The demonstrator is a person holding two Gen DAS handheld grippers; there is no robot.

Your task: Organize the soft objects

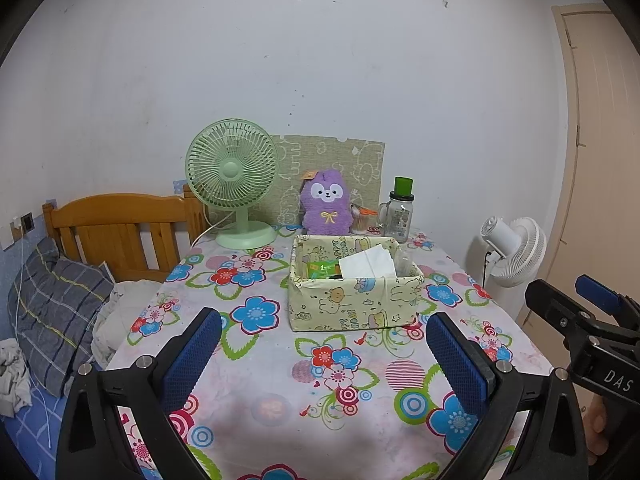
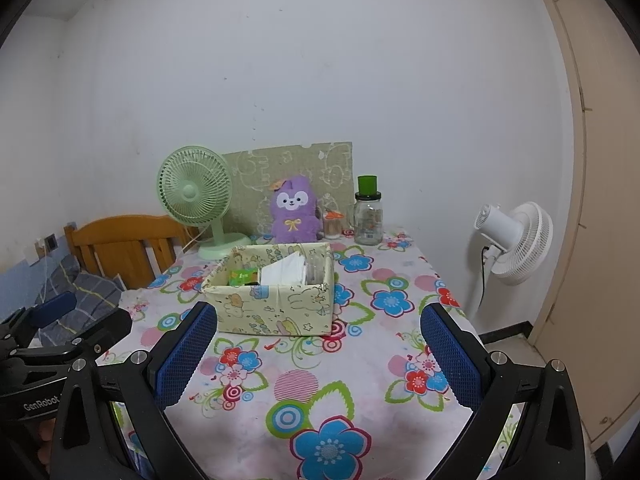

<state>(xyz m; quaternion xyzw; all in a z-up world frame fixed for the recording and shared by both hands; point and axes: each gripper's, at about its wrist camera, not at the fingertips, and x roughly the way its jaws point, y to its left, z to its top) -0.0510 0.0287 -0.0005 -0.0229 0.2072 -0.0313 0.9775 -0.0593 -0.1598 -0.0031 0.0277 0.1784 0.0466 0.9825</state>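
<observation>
Purple plush toy [image 1: 325,208], white-faced with a yellow bow on its chest, is sitting upright at the far edge of the table, well beyond the fingertips of both grippers and leaning against a patterned board [image 1: 360,164] propped at the wall. Directly ahead of the toy, nearer the fingers, a fabric-covered box [image 1: 352,300] in pale yellow cartoon print is standing on the floral tablecloth [image 1: 280,380]; white tissue [image 1: 370,264] and a green packet [image 1: 322,269] are lying inside it. Left gripper [image 1: 324,344] is hovering over the near part of the table with its blue-padded fingers [image 1: 192,356] spread wide apart, gripping nothing; the box is lying ahead of the gap between them, not touching either pad. Right gripper [image 2: 318,344] is hovering likewise, fingers [image 2: 186,352] held wide apart with nothing between them, and the box is sitting just past its left fingertip. To the left of the toy a green desk fan [image 1: 232,184] is standing; to its right are standing a small jar of sticks [image 1: 360,220] and a glass bottle with a green cap [image 1: 400,210]. Beyond the right fingers a white standing fan [image 2: 516,240] is facing away, beside a beige door [image 2: 600,200]. Beyond the left fingers a wooden headboard [image 1: 120,232] and a checked pillow [image 1: 56,312] are showing.
</observation>
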